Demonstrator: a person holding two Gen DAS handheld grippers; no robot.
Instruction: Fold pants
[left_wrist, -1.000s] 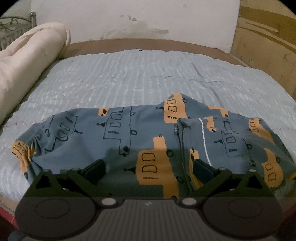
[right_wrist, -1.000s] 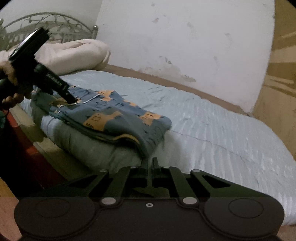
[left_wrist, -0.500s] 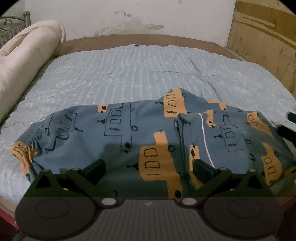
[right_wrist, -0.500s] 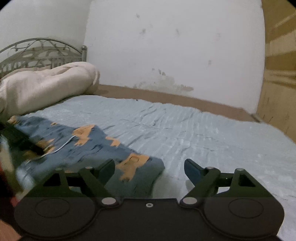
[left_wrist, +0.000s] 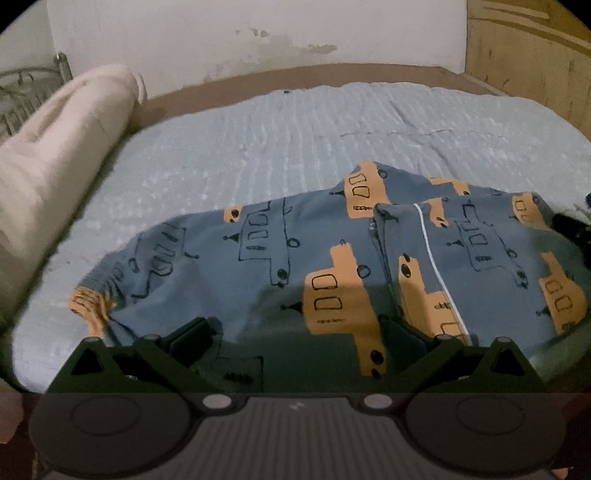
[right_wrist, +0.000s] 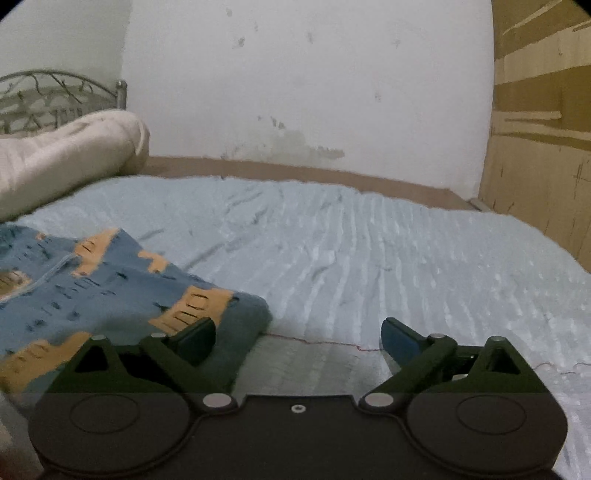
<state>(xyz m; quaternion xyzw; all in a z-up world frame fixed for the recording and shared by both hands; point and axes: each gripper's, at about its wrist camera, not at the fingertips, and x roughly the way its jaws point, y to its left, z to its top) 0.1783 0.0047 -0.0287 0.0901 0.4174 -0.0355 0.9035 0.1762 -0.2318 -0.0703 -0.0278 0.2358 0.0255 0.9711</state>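
Left hand-held gripper (left_wrist: 295, 332) spread wide over pants (left_wrist: 332, 266). Right hand-held gripper (right_wrist: 298, 332) just opened, empty, pants corner at 9 o'clock. Risk: folded flap slipping open, nothing pinning it.

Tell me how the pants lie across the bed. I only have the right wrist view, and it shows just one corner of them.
Observer: In the left wrist view the pants stretch sideways across the bedspread. Their right part is folded over on top as a second layer.
Operator: What is at the other end?
Observer: An orange ribbed band, gathered, sits at the far left end.
Operator: And the left tongs?
Observer: The left tongs are open over the pants' near edge, with the pads wide apart and not pinching the cloth.
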